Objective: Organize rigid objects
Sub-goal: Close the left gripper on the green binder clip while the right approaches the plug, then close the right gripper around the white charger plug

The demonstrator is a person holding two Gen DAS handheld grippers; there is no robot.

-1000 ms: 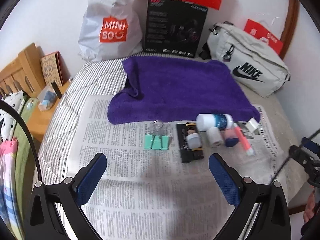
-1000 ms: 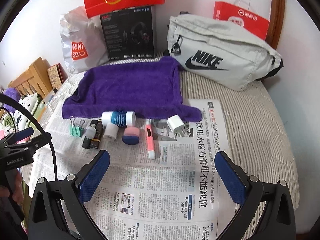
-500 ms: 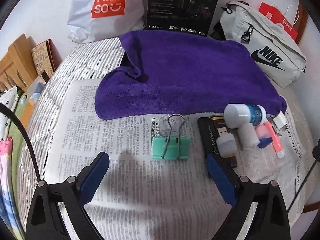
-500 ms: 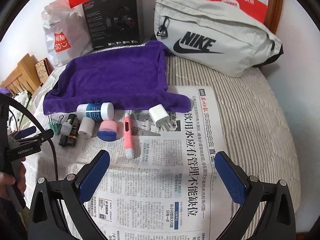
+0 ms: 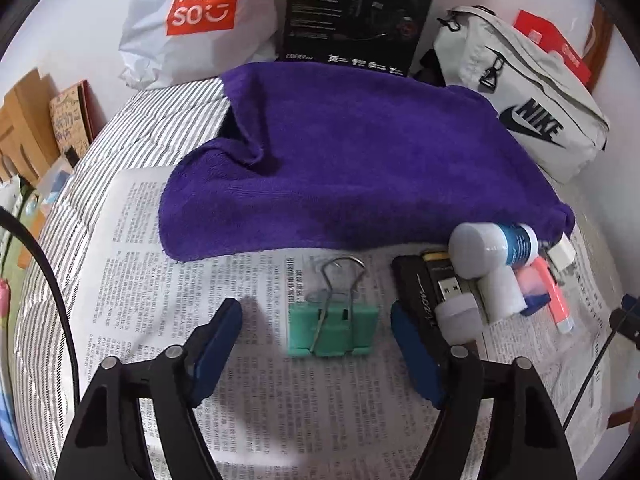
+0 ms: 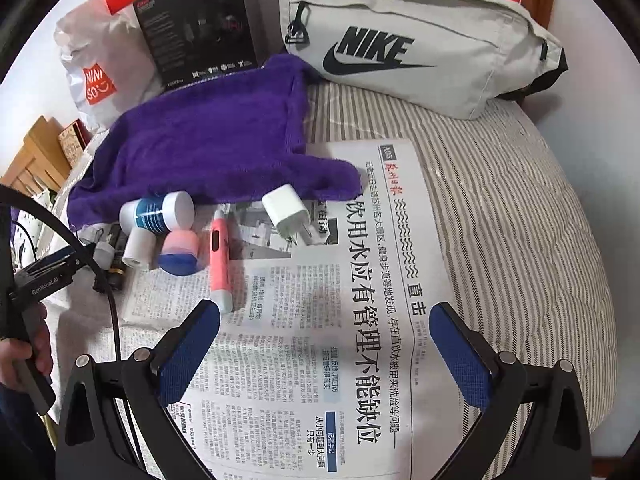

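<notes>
A green binder clip (image 5: 333, 330) lies on the newspaper (image 5: 240, 280), right between the fingers of my open left gripper (image 5: 318, 320). To its right lie a black case (image 5: 420, 300), a USB stick (image 5: 450, 285), a white-capped blue bottle (image 5: 486, 246), a white roll (image 5: 502, 292) and a pink pen (image 5: 556, 300). My right gripper (image 6: 324, 320) is open and empty above the newspaper (image 6: 360, 320). The pink pen (image 6: 220, 258) lies by its left finger, with the white charger plug (image 6: 286, 214), the bottle (image 6: 158, 214) and a pink-and-blue sponge (image 6: 180, 252) beyond.
A purple towel (image 5: 352, 160) is spread behind the objects on the striped bed. A Miniso bag (image 5: 196, 16), a black box (image 5: 360, 12) and a grey Nike bag (image 6: 420, 36) stand along the wall. A wooden bedside stand (image 5: 24, 128) is at left.
My left gripper has moved forward and down until the binder clip lies between its fingers. My right gripper has moved forward toward the pink pen and charger.
</notes>
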